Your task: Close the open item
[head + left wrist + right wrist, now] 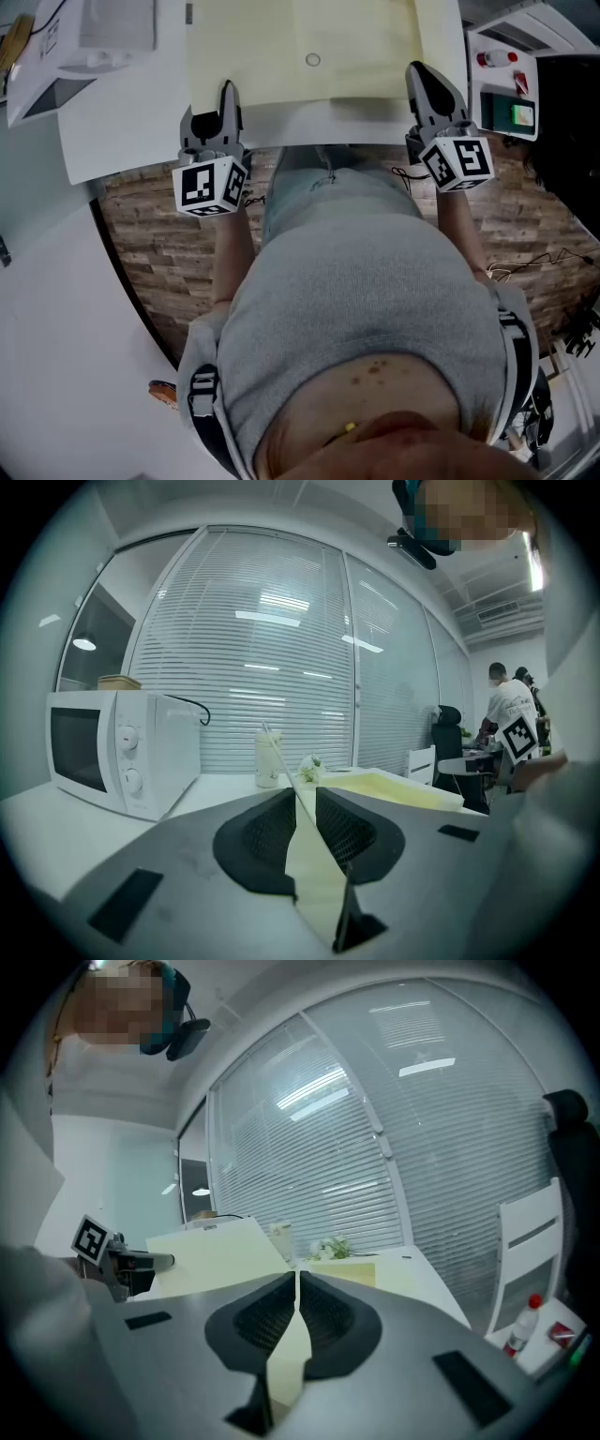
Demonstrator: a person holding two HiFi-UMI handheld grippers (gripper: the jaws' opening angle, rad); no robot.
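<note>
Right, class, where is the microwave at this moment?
In the left gripper view the white microwave stands at the far left on the white table, left of a pale bottle, before the window blinds.

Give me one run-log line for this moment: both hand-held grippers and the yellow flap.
left hand-held gripper: shut on yellow flap | right hand-held gripper: shut on yellow flap | grip: near edge, opposite ends

- What is carrying everything?
- A white table (122,131). A wide pale yellow case (309,47) lies on it.
- Anything else on the table?
- A white microwave (112,752) stands at the left. Farther back is a white cup (268,759), possibly with a straw, just beside small flowers (309,769).
</note>
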